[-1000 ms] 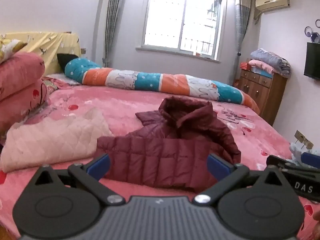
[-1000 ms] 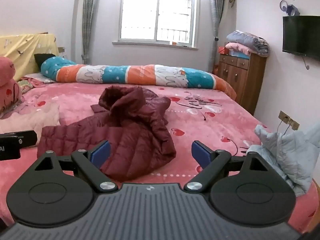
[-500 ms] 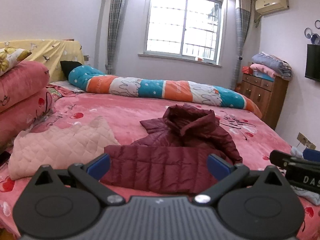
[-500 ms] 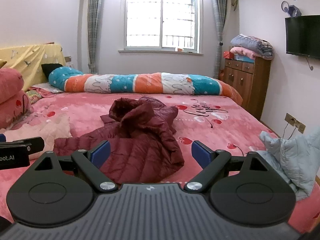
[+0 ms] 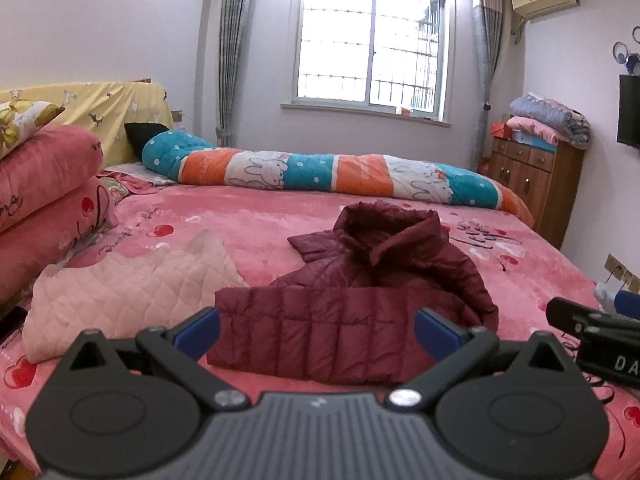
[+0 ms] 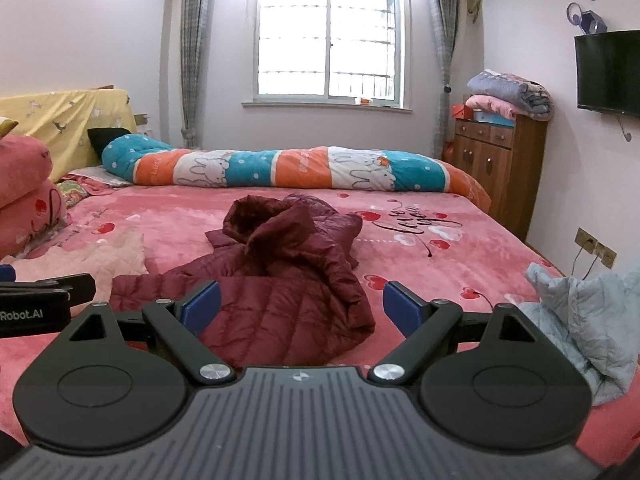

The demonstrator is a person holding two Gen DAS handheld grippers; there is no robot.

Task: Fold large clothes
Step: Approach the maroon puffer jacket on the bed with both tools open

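Observation:
A maroon hooded puffer jacket (image 5: 352, 300) (image 6: 280, 280) lies folded in a heap on the pink bed, its hood bunched at the far end. My left gripper (image 5: 316, 330) hovers open just short of the jacket's near hem, nothing between its blue pads. My right gripper (image 6: 302, 306) is open too, held back from the jacket's right near corner. Each gripper shows at the edge of the other's view: the right gripper (image 5: 596, 340) and the left gripper (image 6: 36, 296).
A pale pink quilted garment (image 5: 128, 288) lies left of the jacket, a light blue quilted one (image 6: 588, 312) at the bed's right edge. Pink pillows (image 5: 44, 200) stack at the left, a striped bolster (image 5: 336, 176) along the far side, a wooden dresser (image 6: 500, 164) by the wall.
Both grippers have drawn back and lifted away from the jacket, which now looks smaller and lower in both views. The jacket itself has not moved.

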